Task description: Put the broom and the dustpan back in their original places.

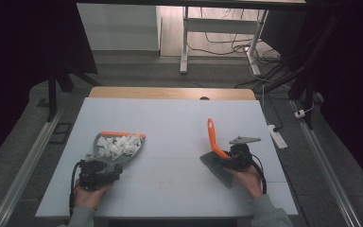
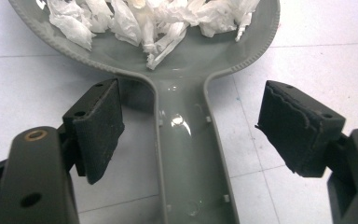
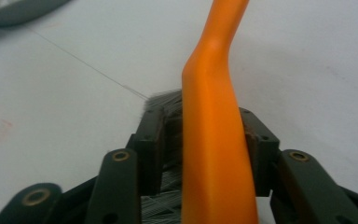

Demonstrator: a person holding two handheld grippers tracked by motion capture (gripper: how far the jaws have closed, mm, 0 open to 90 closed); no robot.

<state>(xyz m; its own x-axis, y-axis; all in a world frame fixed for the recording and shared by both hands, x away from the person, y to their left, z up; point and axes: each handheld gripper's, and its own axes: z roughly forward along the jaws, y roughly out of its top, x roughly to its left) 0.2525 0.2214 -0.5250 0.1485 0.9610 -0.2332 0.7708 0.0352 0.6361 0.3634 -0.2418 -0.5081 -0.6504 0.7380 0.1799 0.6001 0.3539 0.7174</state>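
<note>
Because the grey dustpan [image 1: 118,149] lies flat near the desk's left edge, heaped with white paper scraps [image 1: 119,144], our first worry is that heap: the scraps sit loosely in the shallow bowl behind the orange lip, and any knock on the long handle [image 2: 191,158] could tip or swing the pan and scatter them back over the white desk [image 1: 170,123]. In the left gripper view the left gripper [image 2: 191,128] stands wide, its pads set to either side of the handle and touching neither side, so we judge the pan to be free. If we draw that gripper back crookedly, one pad [image 2: 100,126] could catch the handle's raised edge and drag the pan toward the near edge. Over toward the desk's right edge, the brush [image 1: 216,156] is our second concern. Its orange handle [image 3: 214,140] rises between the jaws of the right gripper [image 3: 203,140], with the dark bristles [image 3: 165,100] low against the desk. The jaws stand part open; the right pad lies against the handle while the left pad sits off it, beside the bristles, so we read this as a loosened hold, not a firm one. The handle leans up and away toward the far edge, and with nothing clamping it we think the brush may topple sideways or skid on its bristles. It lies well apart from the pan, so a fall there should spare the scraps.
</note>
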